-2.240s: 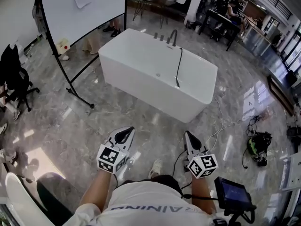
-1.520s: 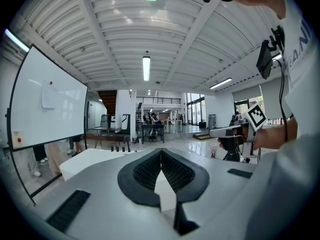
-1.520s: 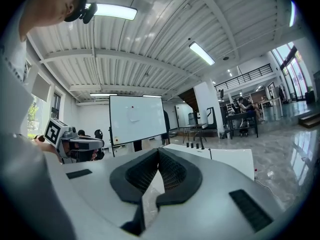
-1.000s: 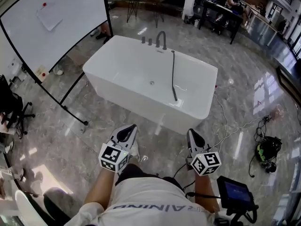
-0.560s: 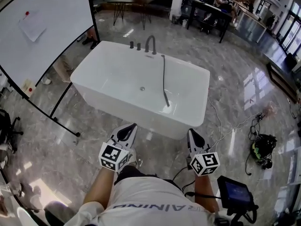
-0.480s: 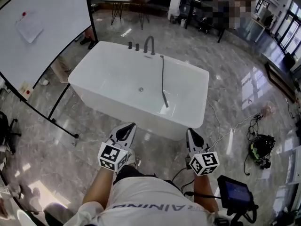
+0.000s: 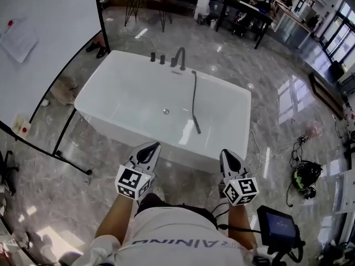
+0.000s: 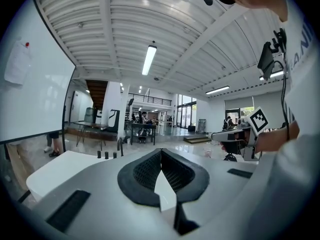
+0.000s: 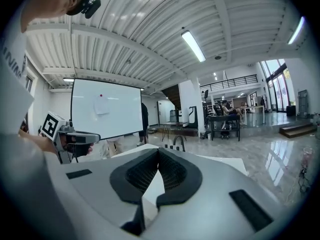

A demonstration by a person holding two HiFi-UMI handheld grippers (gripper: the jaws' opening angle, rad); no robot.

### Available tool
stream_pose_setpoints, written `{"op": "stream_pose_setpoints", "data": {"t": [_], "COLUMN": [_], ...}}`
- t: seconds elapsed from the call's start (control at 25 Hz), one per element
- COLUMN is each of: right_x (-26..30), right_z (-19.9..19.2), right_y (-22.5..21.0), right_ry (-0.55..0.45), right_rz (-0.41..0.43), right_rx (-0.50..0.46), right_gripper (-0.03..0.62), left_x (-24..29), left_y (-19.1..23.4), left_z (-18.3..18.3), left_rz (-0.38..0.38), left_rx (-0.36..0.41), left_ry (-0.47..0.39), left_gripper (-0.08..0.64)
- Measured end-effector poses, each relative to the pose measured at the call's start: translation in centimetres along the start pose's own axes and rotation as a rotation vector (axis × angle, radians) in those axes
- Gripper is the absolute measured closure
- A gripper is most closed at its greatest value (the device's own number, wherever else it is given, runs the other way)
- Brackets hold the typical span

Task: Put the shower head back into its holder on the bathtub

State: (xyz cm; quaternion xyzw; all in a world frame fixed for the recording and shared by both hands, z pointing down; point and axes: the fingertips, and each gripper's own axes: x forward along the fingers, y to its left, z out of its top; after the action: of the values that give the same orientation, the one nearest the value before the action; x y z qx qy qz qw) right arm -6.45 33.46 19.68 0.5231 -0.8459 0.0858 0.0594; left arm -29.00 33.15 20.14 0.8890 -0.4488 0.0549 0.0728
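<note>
Job: put the shower head (image 7: 196, 125) back in its holder on the bathtub (image 7: 127, 93).
Where the shower head is: it lies down inside the white bathtub, on the right half of the bottom. Its black hose (image 7: 194, 93) runs from the far rim, just right of the tap (image 7: 178, 59), toward the near wall.
Holder: I think it sits on the far rim where the hose starts, but it is too small to be sure.
Left tool (image 7: 151, 148): its two jaws are pressed together, with nothing between them. It points out over the floor at the near side of the bathtub.
Right tool (image 7: 226, 157): its jaws are also closed tight and hold nothing. It points the same way, side by side with the left one.
Which way to go: the shower head lies farther away than both tools, past the near wall of the bathtub. It sits between the two tools, but more to the right.
How it lies: its long side runs from near to far, tipped a little to the right at the near end.
Nearer hand: the right tool looks closer to it.
How far along: I think the job has not really started, as nothing is touched yet.
Next move needs: the jaws must open, and the tool must reach over the wall and down.
Around: a big whiteboard (image 7: 44, 49) stands to the left of the bathtub.
</note>
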Motion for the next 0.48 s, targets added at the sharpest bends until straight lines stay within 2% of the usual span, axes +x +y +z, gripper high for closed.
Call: {"op": "stream_pose_setpoints", "data": {"t": [0.2,0.32,0.48], "right_x": [4.9,6.4,8.4], "right_z": [0.6,0.3,0.6], "right_y": [0.2,-0.9,-2.4], "right_ry": [0.015,0.033,0.032], "right_rz": [-0.028,-0.051,-0.080], "right_rx": [0.014,0.014,0.025], "right_gripper": [0.580,0.580,0.580], "left_x": [2.4,4.2,7.2], "left_y": [5.3,6.8,7.9], "left_z": [-1.4,-2.3,-2.1], "left_rz": [-0.005,-0.020,-0.054], "left_rx": [-0.061,-0.095,-0.092], "left_ry": [0.022,0.037,0.051], "left_gripper": [0.541,0.541,0.541]}}
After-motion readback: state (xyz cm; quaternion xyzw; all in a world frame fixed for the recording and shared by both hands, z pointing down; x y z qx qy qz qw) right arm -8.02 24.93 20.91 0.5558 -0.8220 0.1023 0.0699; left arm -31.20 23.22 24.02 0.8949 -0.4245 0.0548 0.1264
